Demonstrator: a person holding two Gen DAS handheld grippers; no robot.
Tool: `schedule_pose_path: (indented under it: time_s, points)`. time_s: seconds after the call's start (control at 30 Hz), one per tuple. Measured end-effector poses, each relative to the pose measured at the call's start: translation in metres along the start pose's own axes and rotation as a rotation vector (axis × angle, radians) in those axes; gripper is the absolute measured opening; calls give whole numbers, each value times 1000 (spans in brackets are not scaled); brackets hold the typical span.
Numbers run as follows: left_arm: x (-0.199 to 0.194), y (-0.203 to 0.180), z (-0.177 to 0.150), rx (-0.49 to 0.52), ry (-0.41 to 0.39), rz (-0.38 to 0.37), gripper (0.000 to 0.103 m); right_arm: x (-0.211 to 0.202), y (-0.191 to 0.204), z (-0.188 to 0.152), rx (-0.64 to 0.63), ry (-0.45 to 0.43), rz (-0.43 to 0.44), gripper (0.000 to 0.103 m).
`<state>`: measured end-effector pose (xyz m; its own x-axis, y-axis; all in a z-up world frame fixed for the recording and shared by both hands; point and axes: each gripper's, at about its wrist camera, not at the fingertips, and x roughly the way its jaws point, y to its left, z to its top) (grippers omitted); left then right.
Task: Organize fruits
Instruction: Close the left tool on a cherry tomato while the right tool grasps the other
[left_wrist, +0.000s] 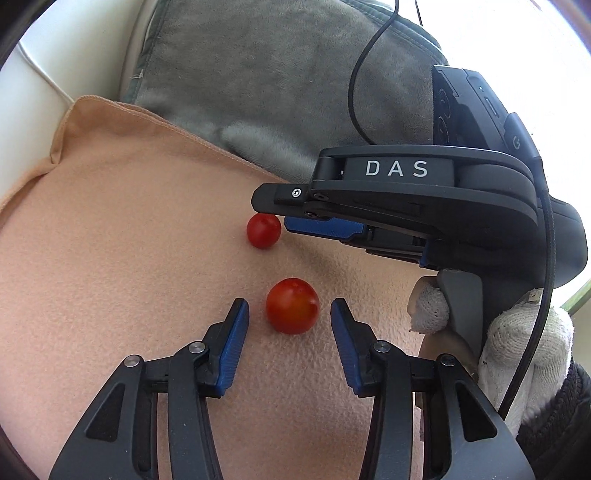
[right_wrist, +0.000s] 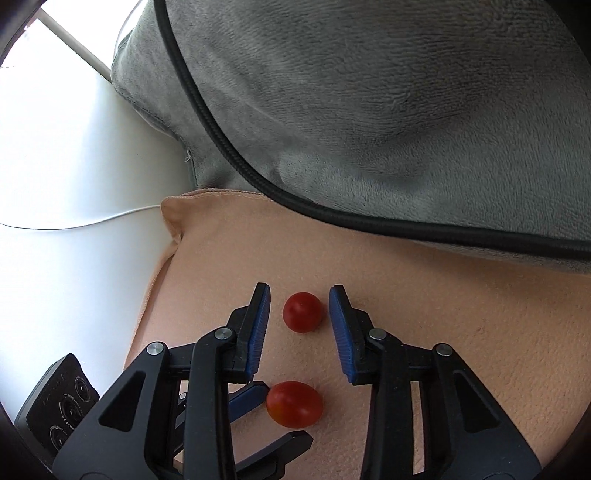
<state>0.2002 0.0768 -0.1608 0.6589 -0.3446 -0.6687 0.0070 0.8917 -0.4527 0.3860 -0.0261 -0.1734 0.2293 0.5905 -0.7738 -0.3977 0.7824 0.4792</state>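
Two cherry tomatoes lie on a peach cloth, apart from each other with bare cloth between them. The larger tomato (left_wrist: 292, 305) sits between the fingers of the left gripper (left_wrist: 290, 314); the blue pads (left_wrist: 236, 343) stand apart on either side of it, with a strip of cloth showing on each side, so nothing is clamped. The smaller tomato (right_wrist: 303, 312) lies between the fingers of the right gripper (right_wrist: 300, 310), whose pads (right_wrist: 341, 328) also stand apart; the gap on the left side is clear, while on the right side the pad is just beside the fruit and I cannot tell whether it touches.

From the left wrist view the right gripper comes in from the right edge, held by a hand in a white knit glove (left_wrist: 524, 343), its tip over the smaller tomato. The two grippers are close together, the left one's fingertip showing beneath the right one's frame beside the larger tomato.

The peach cloth (right_wrist: 461, 295) has open room to the right and toward the near edge. Its hemmed far edge meets a grey plush blanket (right_wrist: 369, 110), and a black braided cable (right_wrist: 229, 147) lies across that blanket. To the left the cloth's corner ends against a white surface (right_wrist: 74, 166).
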Motion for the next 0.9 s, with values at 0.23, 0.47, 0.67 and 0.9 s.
schedule_pose_path:
  time_s: [0.23,0.47,0.67,0.9]
  points:
    - [10,0,5,0,13,4,41,8,2,1,-19,17,-6,31]
    - [11,2,14,-6,22,2,37,18,11,-2,-38,30,-17,29]
    - [23,-1,14,4,25,-9,30,23,20,-6,-56,29,-22,25]
    - [19,0,12,9,18,-12,30,1,13,-12,-51,5,-19,24]
